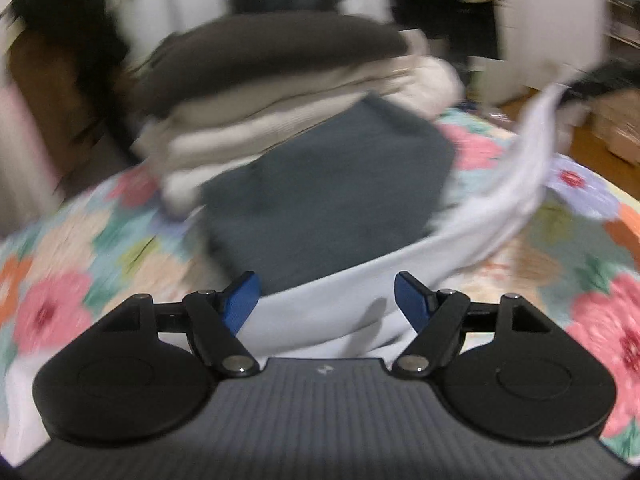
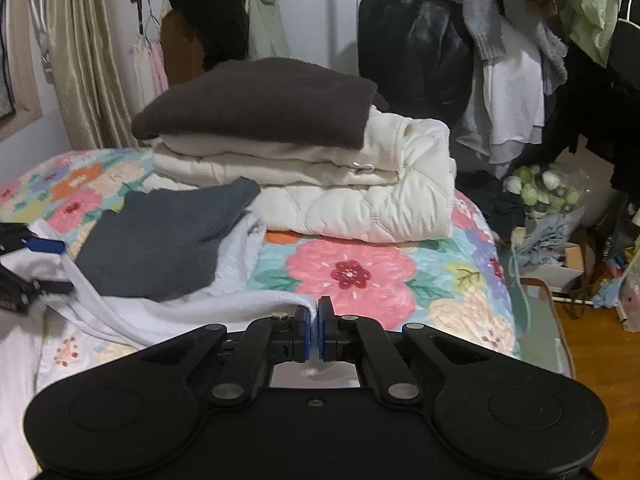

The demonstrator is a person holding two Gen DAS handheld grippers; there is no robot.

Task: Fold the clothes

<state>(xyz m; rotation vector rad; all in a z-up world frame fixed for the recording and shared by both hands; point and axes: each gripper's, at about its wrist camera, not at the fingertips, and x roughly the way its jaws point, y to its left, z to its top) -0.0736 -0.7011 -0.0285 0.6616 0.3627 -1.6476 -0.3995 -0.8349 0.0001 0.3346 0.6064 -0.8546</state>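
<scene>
A white garment [image 2: 168, 312] lies on the floral bedspread [image 2: 372, 276], with a dark grey folded garment [image 2: 160, 240] on top of it. My right gripper [image 2: 314, 334] is shut on an edge of the white garment. My left gripper [image 1: 326, 300] is open, its blue pads on either side of the white garment [image 1: 328, 308], just before the grey garment [image 1: 332, 192]. It also shows in the right wrist view [image 2: 24, 264] at the left edge, over the white cloth. The left wrist view is blurred.
A stack of folded clothes stands at the back of the bed: a dark brown knit [image 2: 256, 100] on white quilted pieces [image 2: 360, 184]. A black chair [image 2: 412, 52] and hanging clothes [image 2: 508, 60] are behind. The bed edge, wooden floor [image 2: 600, 360] and clutter lie right.
</scene>
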